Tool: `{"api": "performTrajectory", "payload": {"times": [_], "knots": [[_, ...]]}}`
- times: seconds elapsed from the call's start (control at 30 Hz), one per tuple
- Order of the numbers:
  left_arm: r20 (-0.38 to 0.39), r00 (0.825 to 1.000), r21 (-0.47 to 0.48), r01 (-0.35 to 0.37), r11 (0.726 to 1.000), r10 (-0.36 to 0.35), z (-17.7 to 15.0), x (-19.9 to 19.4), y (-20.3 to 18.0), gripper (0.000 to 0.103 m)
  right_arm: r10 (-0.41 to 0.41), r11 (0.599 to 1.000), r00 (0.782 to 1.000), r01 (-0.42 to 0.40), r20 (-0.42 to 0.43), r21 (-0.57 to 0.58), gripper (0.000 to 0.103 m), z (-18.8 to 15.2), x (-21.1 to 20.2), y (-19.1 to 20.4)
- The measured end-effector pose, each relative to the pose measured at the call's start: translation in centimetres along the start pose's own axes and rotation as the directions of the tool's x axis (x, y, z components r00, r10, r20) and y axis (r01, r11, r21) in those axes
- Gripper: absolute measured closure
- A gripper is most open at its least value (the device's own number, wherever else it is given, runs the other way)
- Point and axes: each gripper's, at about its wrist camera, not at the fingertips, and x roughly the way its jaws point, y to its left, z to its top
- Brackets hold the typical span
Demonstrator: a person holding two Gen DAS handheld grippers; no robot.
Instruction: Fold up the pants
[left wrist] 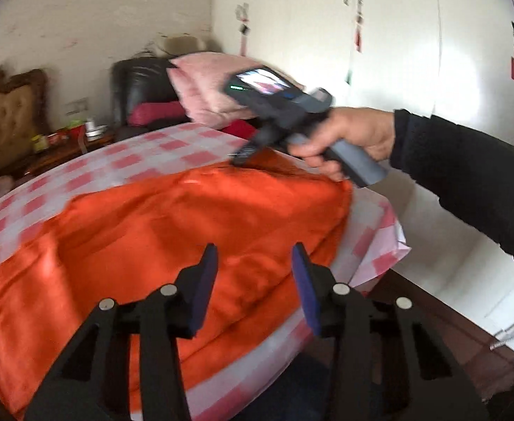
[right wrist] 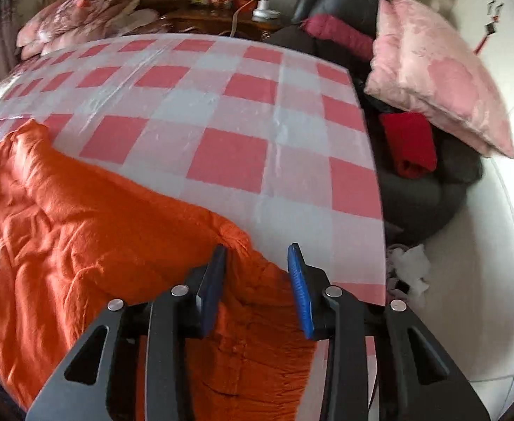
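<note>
Orange pants (left wrist: 172,231) lie spread on a table with a red-and-white checked cloth (left wrist: 172,144); they also show in the right wrist view (right wrist: 81,231). My left gripper (left wrist: 255,259) is open and empty, just above the pants near the table's front edge. My right gripper (right wrist: 257,256) is open and empty over the pants' far right corner. In the left wrist view the right gripper (left wrist: 243,154) is held in a hand (left wrist: 348,137), its tips at the pants' far edge.
The checked cloth (right wrist: 229,105) is bare beyond the pants. A black armchair (right wrist: 415,189) with a pink pillow (right wrist: 439,77) and red clothes (right wrist: 408,144) stands right of the table. A wooden nightstand (right wrist: 222,17) with small items is behind. White wardrobe doors (left wrist: 397,52) are at right.
</note>
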Motion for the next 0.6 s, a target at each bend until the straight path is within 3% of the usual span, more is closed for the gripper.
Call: {"api": "performTrajectory", "payload": {"times": [0.1, 0.23, 0.27, 0.3, 0.5, 0.6], "knots": [[-0.030, 1.000, 0.052, 0.009, 0.999, -0.008, 0.8, 2.9, -1.8, 0.059, -0.020, 1.000, 1.000, 0.020, 0.008, -0.007, 0.073, -0.1, -0.1, 0.5], [-0.062, 0.997, 0.139, -0.027, 0.990, 0.036, 1.5, 6.3, -4.3, 0.057, 0.035, 0.999, 0.999, -0.034, -0.004, 0.035, 0.074, 0.1, 0.0, -0.6], [-0.104, 0.993, 0.175, -0.032, 0.984, 0.050, 1.2, 7.5, -4.9, 0.082, 0.044, 0.998, 0.999, -0.044, -0.005, 0.044, 0.075, 0.2, 0.1, -0.8], [-0.137, 0.989, 0.201, -0.034, 0.979, 0.063, 0.8, 8.2, -5.5, 0.098, 0.056, 0.997, 0.998, -0.056, -0.007, 0.057, 0.075, 0.2, 0.1, -1.0], [-0.106, 0.982, 0.295, -0.122, 0.948, 0.159, -0.8, 7.4, -7.7, 0.098, 0.101, 0.982, 0.995, -0.099, -0.004, 0.162, 0.078, 0.4, 0.2, -2.5], [-0.079, 0.985, 0.257, -0.131, 0.958, 0.156, -1.1, 7.2, -7.6, 0.092, 0.134, 0.958, 0.990, -0.143, 0.050, 0.249, 0.078, 0.6, -1.7, -3.1]]}}
